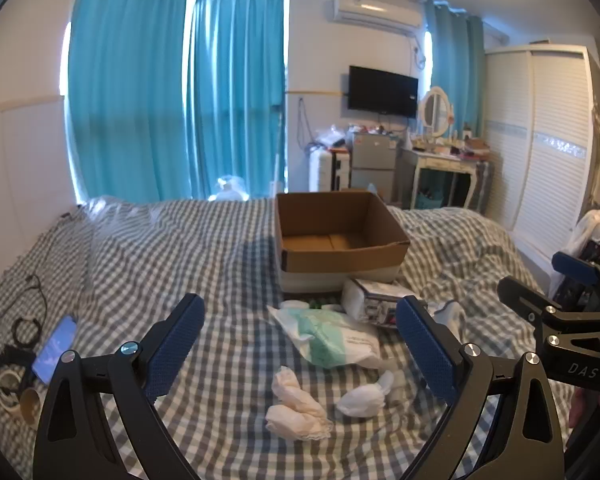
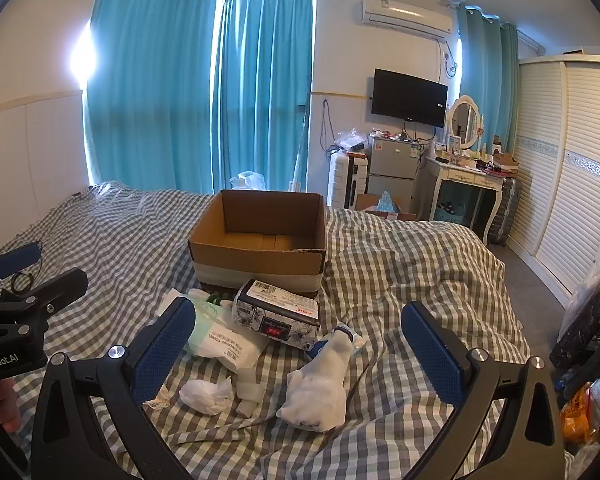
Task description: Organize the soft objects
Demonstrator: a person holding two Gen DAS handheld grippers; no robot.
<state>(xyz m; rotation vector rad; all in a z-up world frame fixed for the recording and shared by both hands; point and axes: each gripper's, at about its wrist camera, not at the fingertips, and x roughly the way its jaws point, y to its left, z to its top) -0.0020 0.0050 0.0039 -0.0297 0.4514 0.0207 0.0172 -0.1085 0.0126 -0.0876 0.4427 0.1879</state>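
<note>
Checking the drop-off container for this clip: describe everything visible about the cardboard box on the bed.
The cardboard box is brown corrugated card, open-topped with its flaps out of sight, and looks empty inside. A pale band wraps its lower walls. It sits upright on the checked bedcover, beyond the pile of soft items. The patterned tissue pack lies just in front of its near wall; whether they touch is unclear. Neither gripper is near it.

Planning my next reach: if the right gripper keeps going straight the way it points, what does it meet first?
Most likely the white sock bundle, lying on the checked bedcover between the open fingers of the right gripper. The patterned tissue pack lies beyond it. Depth is uncertain.
</note>
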